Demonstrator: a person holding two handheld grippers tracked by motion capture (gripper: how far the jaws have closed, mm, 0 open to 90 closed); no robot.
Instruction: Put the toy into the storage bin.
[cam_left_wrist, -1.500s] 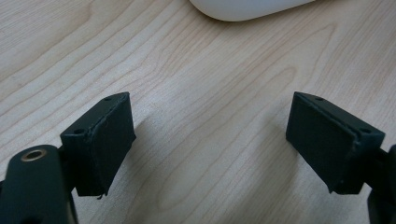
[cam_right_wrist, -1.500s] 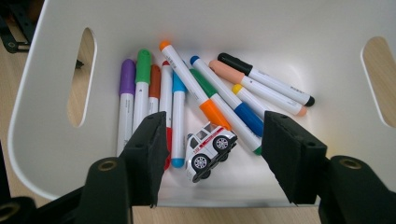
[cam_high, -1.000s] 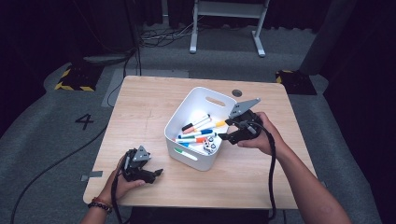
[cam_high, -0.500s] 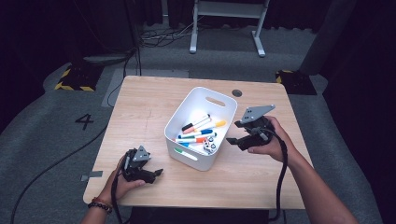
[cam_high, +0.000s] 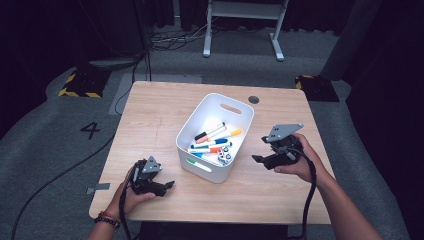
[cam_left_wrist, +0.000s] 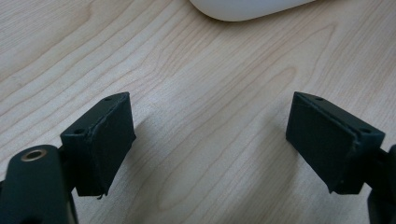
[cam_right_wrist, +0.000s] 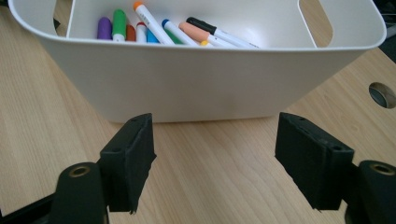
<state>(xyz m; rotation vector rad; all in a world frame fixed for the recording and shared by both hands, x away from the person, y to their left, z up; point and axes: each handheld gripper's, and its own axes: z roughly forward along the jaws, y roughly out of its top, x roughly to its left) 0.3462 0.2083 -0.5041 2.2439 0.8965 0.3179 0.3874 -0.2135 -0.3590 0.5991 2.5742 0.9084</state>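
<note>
Markers (cam_high: 212, 140) are all sitting inside the white bin (cam_high: 235, 102), so both grippers are idling beside it. The right gripper (cam_high: 261, 159) is hanging off its right wall, fingers just opened wide and empty; the left gripper (cam_high: 167, 186) is resting off its near-left corner, fingers wide too.

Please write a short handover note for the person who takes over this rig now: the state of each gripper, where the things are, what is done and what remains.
Left gripper: open, empty, low over the table near the bin's front corner.
Right gripper: jaws have just been opening, nothing between them; it sits right of the white bin, facing its side wall.
Markers: all lie loose inside the bin; none seen on the table.
Done: the markers appear to be collected in the bin.
Left: probably nothing to pick up; check with both grippers free.
</note>
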